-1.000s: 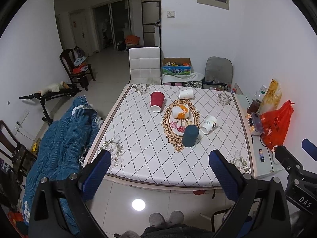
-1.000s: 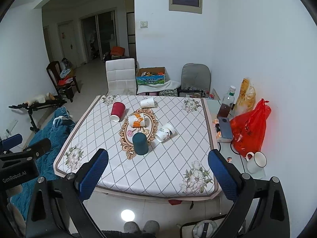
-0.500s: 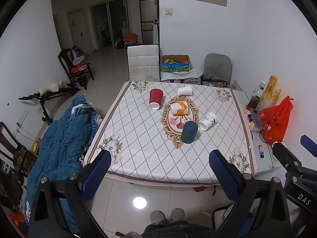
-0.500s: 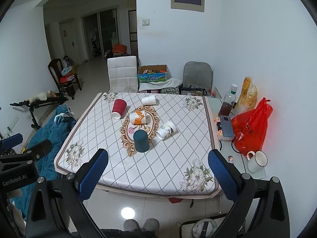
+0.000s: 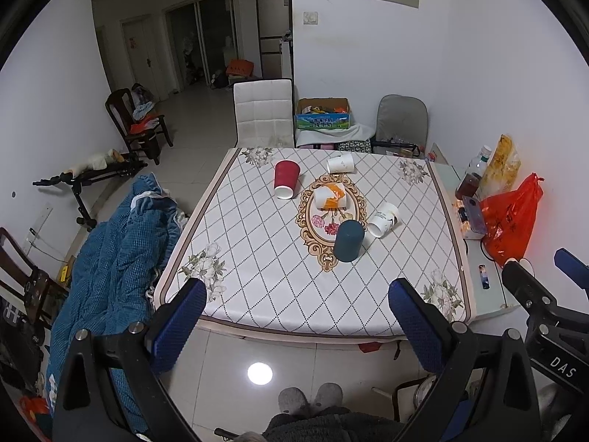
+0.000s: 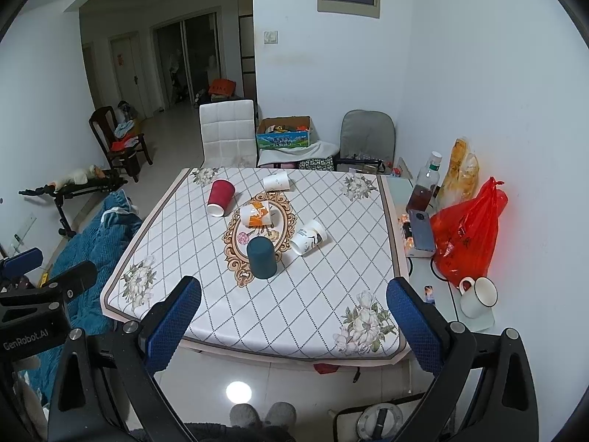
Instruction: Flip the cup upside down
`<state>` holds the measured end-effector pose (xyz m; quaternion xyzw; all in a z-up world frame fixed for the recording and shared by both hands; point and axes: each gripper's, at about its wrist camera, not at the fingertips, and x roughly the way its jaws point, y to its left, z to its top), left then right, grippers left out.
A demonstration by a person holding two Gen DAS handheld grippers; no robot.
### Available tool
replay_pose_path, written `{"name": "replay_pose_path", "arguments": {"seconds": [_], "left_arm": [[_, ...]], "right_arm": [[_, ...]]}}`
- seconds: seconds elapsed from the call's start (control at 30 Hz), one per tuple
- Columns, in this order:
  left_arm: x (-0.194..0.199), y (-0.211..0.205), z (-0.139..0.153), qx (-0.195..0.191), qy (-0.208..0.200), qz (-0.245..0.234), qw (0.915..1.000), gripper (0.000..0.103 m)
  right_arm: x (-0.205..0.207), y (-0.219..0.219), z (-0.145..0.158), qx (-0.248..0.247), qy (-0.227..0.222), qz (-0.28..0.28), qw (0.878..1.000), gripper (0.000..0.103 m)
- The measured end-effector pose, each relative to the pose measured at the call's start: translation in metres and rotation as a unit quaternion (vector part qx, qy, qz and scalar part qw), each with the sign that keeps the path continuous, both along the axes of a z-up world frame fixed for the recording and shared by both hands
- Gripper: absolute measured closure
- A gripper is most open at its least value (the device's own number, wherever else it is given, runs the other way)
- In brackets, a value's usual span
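Blue-padded and spread wide with nothing between them, the left gripper [image 5: 294,316] and right gripper [image 6: 292,316] hang short of the table [image 6: 294,335], well apart from the dark teal cup [image 6: 261,258] standing mouth-down near the centre, roughly dead ahead of the right gripper, with four paper cups lying on their sides beyond.

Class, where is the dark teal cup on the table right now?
The dark teal cup stands mouth-down at the medallion's near end, mid-table, just left of a tipped white cup.
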<state>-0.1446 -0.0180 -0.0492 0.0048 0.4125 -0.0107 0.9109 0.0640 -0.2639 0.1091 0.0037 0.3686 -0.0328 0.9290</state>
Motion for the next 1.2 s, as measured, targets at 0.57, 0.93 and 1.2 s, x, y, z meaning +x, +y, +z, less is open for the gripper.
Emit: {"name": "replay_pose_path", "arguments": {"seconds": [0.57, 0.93, 1.2], "left_arm": [[-0.007, 0.003, -0.007, 0.004, 0.011, -0.008, 0.9999, 0.002], [-0.005, 0.003, -0.007, 0.004, 0.015, -0.009, 0.9998, 0.002], [-0.001, 0.001, -0.01, 0.002, 0.021, -0.005, 0.9998, 0.002]], "right_arm": [[0.002, -0.002, -0.007, 0.005, 0.01, 0.002, 1.0, 0.0], [0.001, -0.004, -0.013, 0.007, 0.017, 0.003, 1.0, 0.0], [0.009, -0.009, -0.016, 0.011, 0.022, 0.007, 1.0, 0.0]]}}
